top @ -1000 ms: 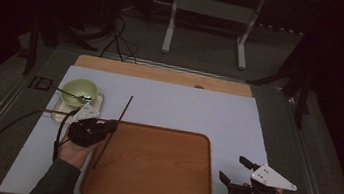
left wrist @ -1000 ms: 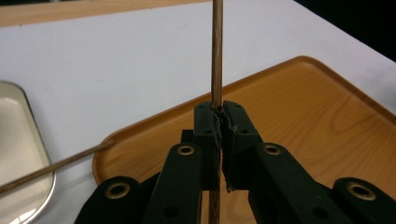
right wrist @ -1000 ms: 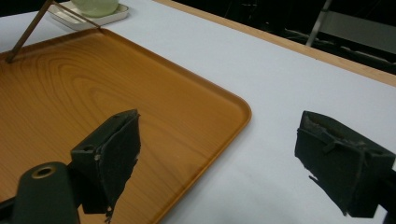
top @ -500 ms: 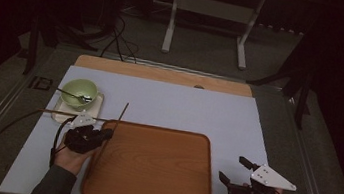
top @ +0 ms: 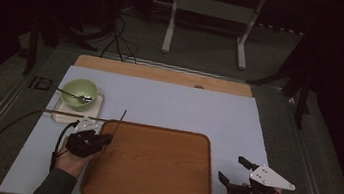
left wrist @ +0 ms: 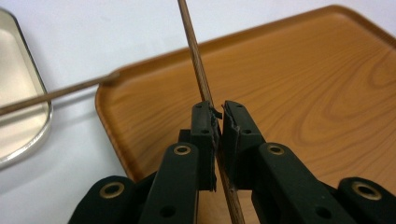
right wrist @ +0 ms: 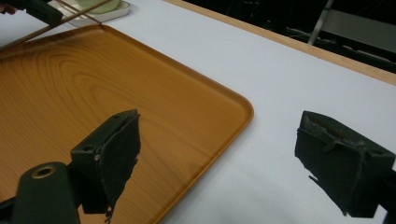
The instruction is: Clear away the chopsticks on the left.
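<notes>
The surface (top: 169, 104) is a pale sheet with a wooden strip along its far edge. On it, near the person, lies one wooden tray (top: 150, 167), its bare inside showing no load. At the far left corner of the tray sits one small pale dish (top: 64, 113) carrying one green bowl (top: 79, 92), and one spoon (top: 73, 95) rests in the bowl.

The person's left hand (top: 71, 159) comes in from the near edge at the tray's left rim, wrist low, holding the left tool (left wrist: 217, 121) aimed forward and a little to the right. Its jaws are pressed together on one chopstick (left wrist: 198, 70), which runs up from between them over the tray's corner, its tip pointing away from the person. A second chopstick (left wrist: 56, 94) lies flat, one end at the tray's corner and the rest stretching across the dish, apart from the held one.

The right tool (right wrist: 233, 154) is held by the right hand at the near right of the tray, just off its rim, over the bare sheet. Its jaws stand wide apart with nothing between them, and a grey three-cornered plate (top: 272, 177) sits on top.
</notes>
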`<state>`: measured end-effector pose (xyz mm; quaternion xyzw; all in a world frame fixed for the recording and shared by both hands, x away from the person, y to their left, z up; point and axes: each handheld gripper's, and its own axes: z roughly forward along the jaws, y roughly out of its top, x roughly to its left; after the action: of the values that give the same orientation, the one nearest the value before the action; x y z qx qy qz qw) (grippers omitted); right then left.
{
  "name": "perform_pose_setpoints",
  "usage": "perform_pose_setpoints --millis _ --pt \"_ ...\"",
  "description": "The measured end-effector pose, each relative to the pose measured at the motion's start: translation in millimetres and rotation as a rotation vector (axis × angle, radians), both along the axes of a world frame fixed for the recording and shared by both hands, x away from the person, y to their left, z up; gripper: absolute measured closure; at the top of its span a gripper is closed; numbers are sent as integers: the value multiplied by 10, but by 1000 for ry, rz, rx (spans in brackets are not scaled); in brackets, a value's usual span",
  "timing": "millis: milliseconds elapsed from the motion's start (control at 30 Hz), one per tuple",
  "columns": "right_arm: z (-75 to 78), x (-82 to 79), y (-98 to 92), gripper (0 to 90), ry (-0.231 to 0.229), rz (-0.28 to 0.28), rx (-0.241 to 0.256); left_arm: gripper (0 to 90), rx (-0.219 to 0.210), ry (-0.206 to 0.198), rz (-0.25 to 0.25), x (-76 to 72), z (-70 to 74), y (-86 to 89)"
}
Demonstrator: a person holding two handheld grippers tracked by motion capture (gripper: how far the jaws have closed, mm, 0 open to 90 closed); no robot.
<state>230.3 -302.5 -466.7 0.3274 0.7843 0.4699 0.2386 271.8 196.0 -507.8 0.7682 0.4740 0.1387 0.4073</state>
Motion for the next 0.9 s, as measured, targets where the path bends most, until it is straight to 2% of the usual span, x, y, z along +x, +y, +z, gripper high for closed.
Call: perform_pose_setpoints --millis 300,333,400,467,700,733,767,800,900 --pt "3 -3 1 135 -1 3 2 835 67 40 25 -43 -148 -33" --pt "4 -2 5 135 -2 8 -1 834 100 42 22 -48 -160 -59" --pt "2 -4 18 135 -1 10 -5 832 136 43 17 -59 -172 -84" --pt "4 -5 22 135 -2 13 -12 822 152 42 14 -70 -179 -91" --pt "11 -10 19 136 -5 15 -9 807 180 49 16 -111 -162 -78" --pt "11 -10 20 136 -6 16 -10 810 184 66 14 -120 -162 -70" --pt "11 -10 20 136 -6 16 -10 809 184 66 14 -120 -162 -70" --pt "11 -10 25 136 -5 17 -11 809 201 80 11 -134 -164 -68" --pt "11 -9 30 135 -5 19 -13 809 215 78 6 -144 -156 -77"
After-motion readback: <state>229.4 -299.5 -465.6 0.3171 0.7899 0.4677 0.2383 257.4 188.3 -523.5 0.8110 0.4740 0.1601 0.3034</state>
